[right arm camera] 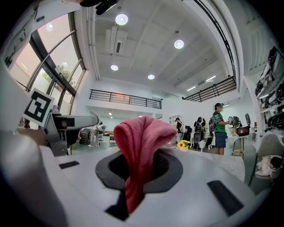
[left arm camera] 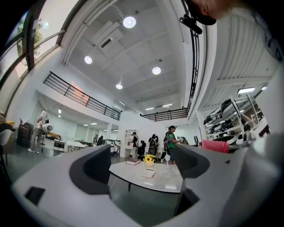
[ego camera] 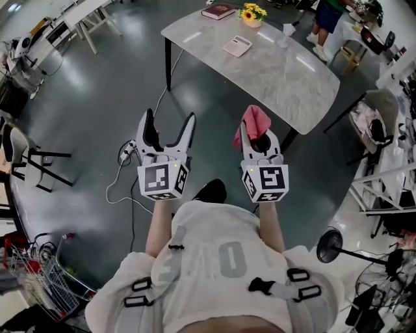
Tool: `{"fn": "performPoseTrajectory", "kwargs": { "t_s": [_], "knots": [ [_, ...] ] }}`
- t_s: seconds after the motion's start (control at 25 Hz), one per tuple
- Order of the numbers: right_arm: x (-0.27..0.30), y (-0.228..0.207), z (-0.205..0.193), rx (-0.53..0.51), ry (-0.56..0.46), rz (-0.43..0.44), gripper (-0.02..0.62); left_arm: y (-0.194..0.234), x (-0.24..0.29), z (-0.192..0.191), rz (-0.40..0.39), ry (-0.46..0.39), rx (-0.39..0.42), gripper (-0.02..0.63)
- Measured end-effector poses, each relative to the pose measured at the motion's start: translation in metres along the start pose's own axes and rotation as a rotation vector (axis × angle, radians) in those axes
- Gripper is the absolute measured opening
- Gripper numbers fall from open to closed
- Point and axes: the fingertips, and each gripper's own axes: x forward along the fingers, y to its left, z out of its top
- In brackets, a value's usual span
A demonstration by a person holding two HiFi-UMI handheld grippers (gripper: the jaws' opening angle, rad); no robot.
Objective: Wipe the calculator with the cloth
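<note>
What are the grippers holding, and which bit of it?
The right gripper pinches the pink cloth by a bunched part, fold sticking out; left gripper open, empty.

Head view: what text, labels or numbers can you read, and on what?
"O" (or zero): large print on the person's top; rest too faint.
Book: cover too small to read.
Calculator: keys too small to read.
Left cube, right cube: square markers, no words.

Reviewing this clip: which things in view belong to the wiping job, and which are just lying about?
Job in hand:
calculator
pink cloth
table under the calculator

Lying about:
book
sunflower pot
power strip on the floor
fan
</note>
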Motion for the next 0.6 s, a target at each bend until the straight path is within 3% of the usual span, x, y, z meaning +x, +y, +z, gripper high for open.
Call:
{"fn": "performPoseTrajectory", "kwargs": {
  "t_s": [0.16,0.32,0.6],
  "knots": [
    [0.004,0.002,-0.003,0.011,0.004,0.008,0.055,0.002,0.006,0.0,0.01,0.007,-0.006,0.468],
    [0.007,0.006,-0.003,0.015,0.003,0.023,0.055,-0.002,0.008,-0.013,-0.016,0.067,0.004,0.474],
    [0.015,0.01,-0.007,0.005,0.009,0.034,0.057,0.006,0.015,-0.019,-0.028,0.075,-0.006,0.479]
  ]
}}
